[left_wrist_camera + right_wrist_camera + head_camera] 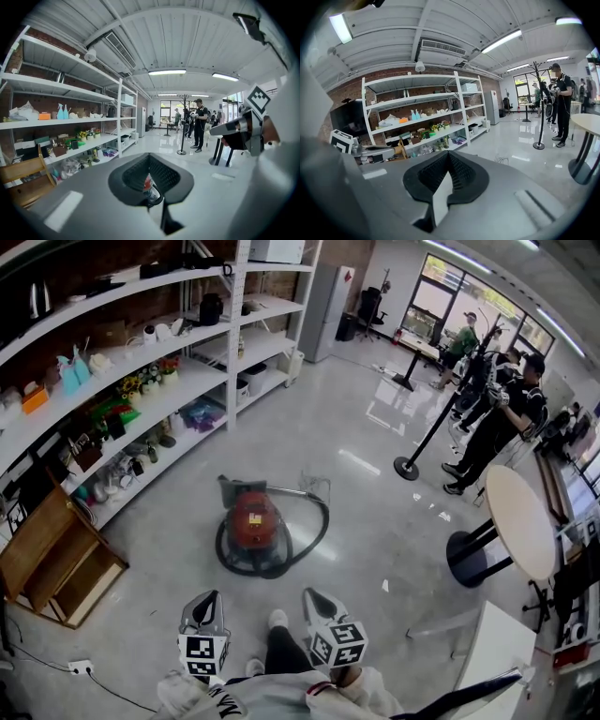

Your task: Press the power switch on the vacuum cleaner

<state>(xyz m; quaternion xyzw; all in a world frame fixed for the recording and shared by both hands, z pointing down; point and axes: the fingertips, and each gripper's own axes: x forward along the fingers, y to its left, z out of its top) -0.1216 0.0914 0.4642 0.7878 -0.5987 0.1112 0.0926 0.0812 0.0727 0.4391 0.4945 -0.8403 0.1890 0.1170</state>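
Observation:
A red canister vacuum cleaner (255,521) stands on the grey floor, with its black hose (314,526) looped round it. Both grippers are held low, close to me and well short of it. My left gripper (208,601) points towards the vacuum with its jaws together and nothing in them. My right gripper (317,598) is alongside it, also shut and empty. In the left gripper view a sliver of the red vacuum (148,183) shows through the notch of the closed left gripper (150,161). In the right gripper view the right gripper (449,159) shows only floor beyond.
White shelving (169,381) full of small items runs along the left. A wooden chair (56,559) and a power strip (80,667) sit at the lower left. A stanchion (408,465), a round table (520,521) and people (506,418) stand at the right.

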